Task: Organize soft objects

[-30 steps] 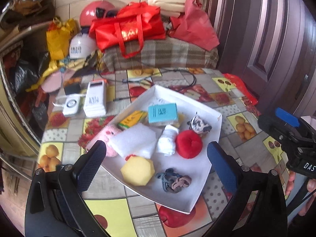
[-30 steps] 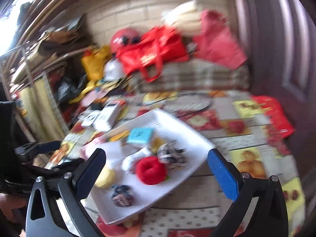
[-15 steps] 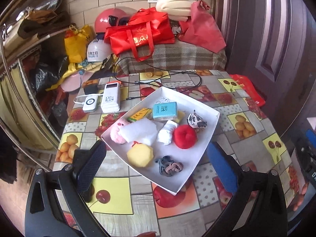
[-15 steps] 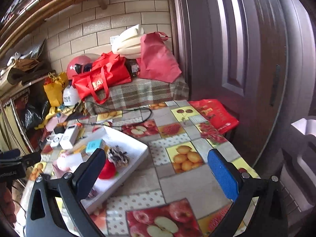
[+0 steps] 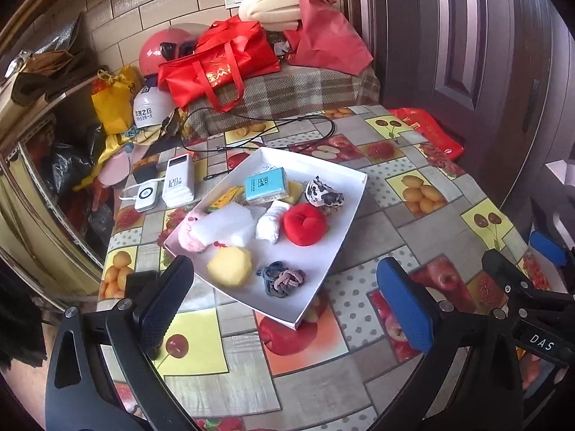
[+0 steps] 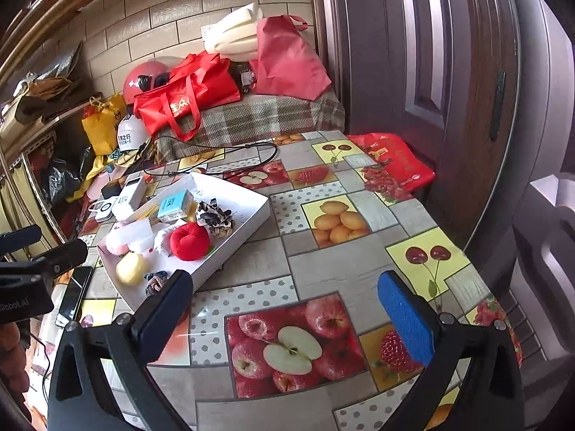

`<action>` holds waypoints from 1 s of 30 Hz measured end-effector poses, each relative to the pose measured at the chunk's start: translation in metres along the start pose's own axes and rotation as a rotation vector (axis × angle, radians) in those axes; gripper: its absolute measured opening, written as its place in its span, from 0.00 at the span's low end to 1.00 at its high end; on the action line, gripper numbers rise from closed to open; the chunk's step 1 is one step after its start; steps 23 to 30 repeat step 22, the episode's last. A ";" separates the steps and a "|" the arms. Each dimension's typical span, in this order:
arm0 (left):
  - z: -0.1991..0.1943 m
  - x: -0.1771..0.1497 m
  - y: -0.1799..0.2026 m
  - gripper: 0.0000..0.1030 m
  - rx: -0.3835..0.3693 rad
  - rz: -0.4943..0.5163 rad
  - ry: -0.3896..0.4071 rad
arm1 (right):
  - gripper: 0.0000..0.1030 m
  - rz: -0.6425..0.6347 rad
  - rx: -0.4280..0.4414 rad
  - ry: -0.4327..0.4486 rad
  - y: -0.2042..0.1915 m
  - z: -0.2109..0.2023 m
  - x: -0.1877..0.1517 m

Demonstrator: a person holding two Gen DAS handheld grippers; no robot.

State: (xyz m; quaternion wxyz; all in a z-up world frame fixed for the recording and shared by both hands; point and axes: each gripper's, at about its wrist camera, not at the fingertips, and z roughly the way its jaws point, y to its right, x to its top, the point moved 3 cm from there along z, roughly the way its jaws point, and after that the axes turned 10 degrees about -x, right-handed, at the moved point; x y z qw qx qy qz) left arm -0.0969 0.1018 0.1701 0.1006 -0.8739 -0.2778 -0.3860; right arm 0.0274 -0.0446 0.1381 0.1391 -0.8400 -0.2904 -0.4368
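Several soft, light things in the white tray (image 5: 354, 194); red cushion (image 5: 304, 223) likely squashy, best pinched across its middle. Both jaws wide, holding nothing, above the tabletop (image 6: 345, 269).

- Rear wall (image 5: 172, 7): cream brick-pattern tile.
- Door (image 6: 449, 54): dark brown, panelled, at right.
- Table (image 6: 341, 262): covered in fruit-print cloth.
- Bench (image 5: 287, 93): plaid-covered, against rear wall.

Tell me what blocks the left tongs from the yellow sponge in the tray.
Nothing visible does. The left tongs hang open above the white tray's near corner; the yellow sponge lies exposed just ahead, beside the knotted hair ties.
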 end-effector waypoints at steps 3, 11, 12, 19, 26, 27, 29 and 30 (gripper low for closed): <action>0.000 0.000 0.001 1.00 0.002 -0.002 -0.003 | 1.00 0.004 -0.001 -0.012 0.001 0.002 -0.002; 0.004 -0.003 -0.002 1.00 -0.012 -0.035 -0.032 | 1.00 -0.007 0.003 -0.007 0.000 0.001 -0.002; 0.004 -0.003 -0.002 1.00 -0.015 -0.040 -0.037 | 1.00 -0.005 0.001 -0.006 0.000 0.001 -0.001; 0.009 -0.003 -0.003 1.00 -0.032 -0.043 -0.054 | 1.00 -0.003 -0.005 -0.011 -0.001 0.001 -0.001; 0.013 -0.004 -0.004 1.00 -0.038 -0.050 -0.068 | 1.00 -0.003 -0.007 -0.014 0.000 0.002 -0.002; 0.013 -0.004 -0.004 1.00 -0.038 -0.050 -0.068 | 1.00 -0.003 -0.007 -0.014 0.000 0.002 -0.002; 0.013 -0.004 -0.004 1.00 -0.038 -0.050 -0.068 | 1.00 -0.003 -0.007 -0.014 0.000 0.002 -0.002; 0.013 -0.004 -0.004 1.00 -0.038 -0.050 -0.068 | 1.00 -0.003 -0.007 -0.014 0.000 0.002 -0.002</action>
